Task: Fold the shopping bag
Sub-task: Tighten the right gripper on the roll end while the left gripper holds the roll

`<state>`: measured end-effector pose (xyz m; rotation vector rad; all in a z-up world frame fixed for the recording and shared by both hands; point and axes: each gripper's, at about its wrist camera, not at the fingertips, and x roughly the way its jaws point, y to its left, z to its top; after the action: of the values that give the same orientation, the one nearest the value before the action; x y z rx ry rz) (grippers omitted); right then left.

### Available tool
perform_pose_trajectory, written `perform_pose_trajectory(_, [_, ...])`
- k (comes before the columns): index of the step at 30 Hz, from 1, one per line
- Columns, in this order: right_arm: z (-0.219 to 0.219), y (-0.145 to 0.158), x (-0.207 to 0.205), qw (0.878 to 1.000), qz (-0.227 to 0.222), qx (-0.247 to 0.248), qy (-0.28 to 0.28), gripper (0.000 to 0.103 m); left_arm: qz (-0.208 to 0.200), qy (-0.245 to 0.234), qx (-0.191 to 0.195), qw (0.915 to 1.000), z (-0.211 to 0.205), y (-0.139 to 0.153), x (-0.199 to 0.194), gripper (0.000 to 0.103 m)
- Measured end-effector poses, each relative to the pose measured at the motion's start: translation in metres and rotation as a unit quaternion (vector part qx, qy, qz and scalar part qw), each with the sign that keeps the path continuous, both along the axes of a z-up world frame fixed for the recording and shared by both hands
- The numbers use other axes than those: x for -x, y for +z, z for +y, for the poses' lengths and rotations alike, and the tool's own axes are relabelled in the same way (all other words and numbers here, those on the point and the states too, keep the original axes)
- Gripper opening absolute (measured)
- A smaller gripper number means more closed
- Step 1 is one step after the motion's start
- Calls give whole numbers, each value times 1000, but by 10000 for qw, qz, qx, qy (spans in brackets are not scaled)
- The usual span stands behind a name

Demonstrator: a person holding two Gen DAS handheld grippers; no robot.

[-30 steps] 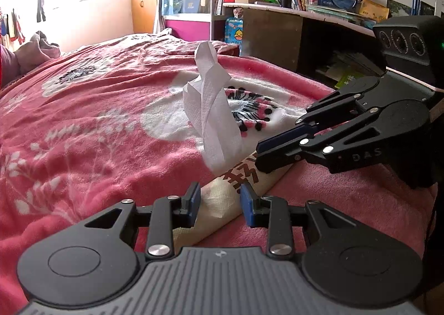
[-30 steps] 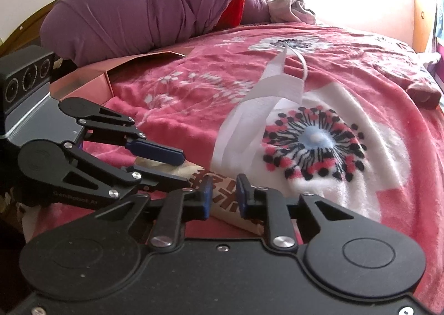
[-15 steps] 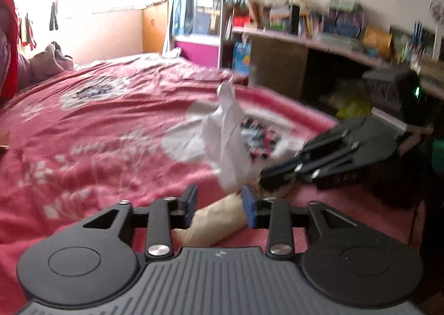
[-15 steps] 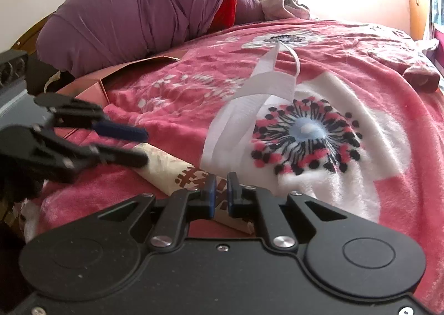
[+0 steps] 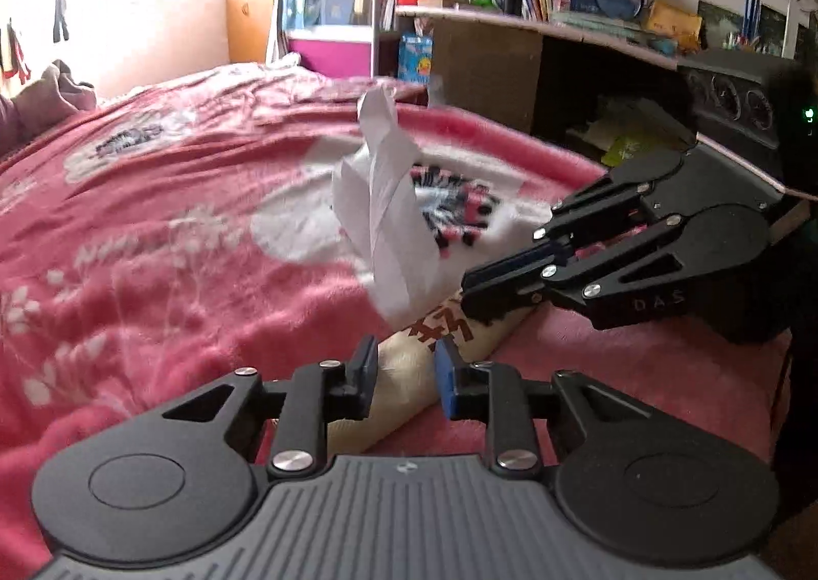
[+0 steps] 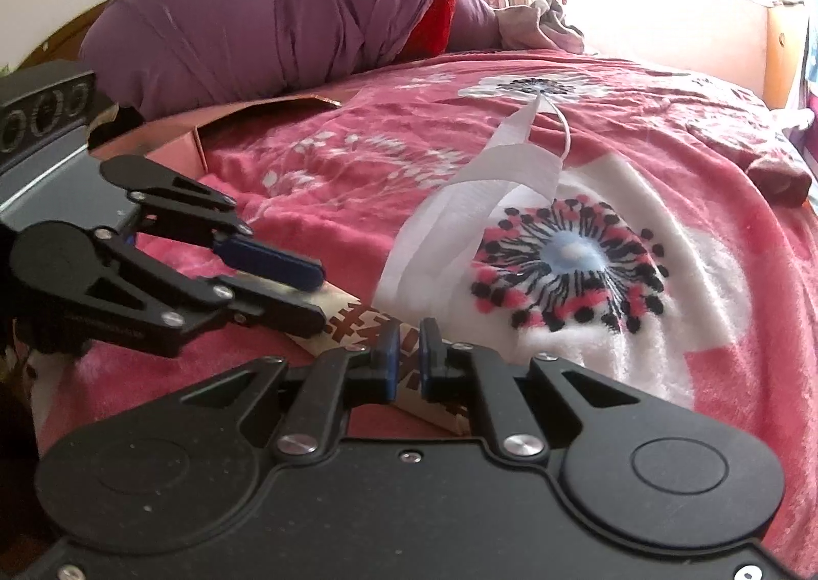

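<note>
Beige rolled shopping bag [image 5: 409,375] lay on the pink bed blanket [image 5: 153,232]. Left tongs [image 5: 404,370] stood released around one end; right tongs [image 6: 406,350] clenched the bag's other end.

Two grippers are seen: the left gripper [image 5: 404,378] and the right gripper [image 6: 407,356]. One shopping bag [image 5: 409,365] is counted, rolled into a beige tube, with two white handles [image 6: 475,217] trailing from it. One pink floral blanket [image 5: 153,232] is spread beneath. One purple quilt [image 6: 276,12] is heaped at the far side. One bookshelf [image 5: 552,17] is seen, its books too blurred to be counted.
</note>
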<state>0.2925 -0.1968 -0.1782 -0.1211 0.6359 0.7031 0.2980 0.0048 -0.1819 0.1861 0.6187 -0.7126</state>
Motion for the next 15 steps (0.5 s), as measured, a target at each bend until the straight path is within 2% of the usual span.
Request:
perform_pose_trajectory(7, [-15, -1, -6, 9998, 151, -95, 83, 0, 235, -93, 13, 9997, 9, -9, -4, 25])
perform_pose_trajectory(13, [-15, 1, 0, 9999, -3, 51, 91, 0, 238, -55, -68, 9997, 14, -6, -2, 25])
perform_pose_trajectory(15, [-20, -1, -1, 10000, 18, -33, 61, 0, 275, -16, -7, 9996, 17, -8, -4, 25])
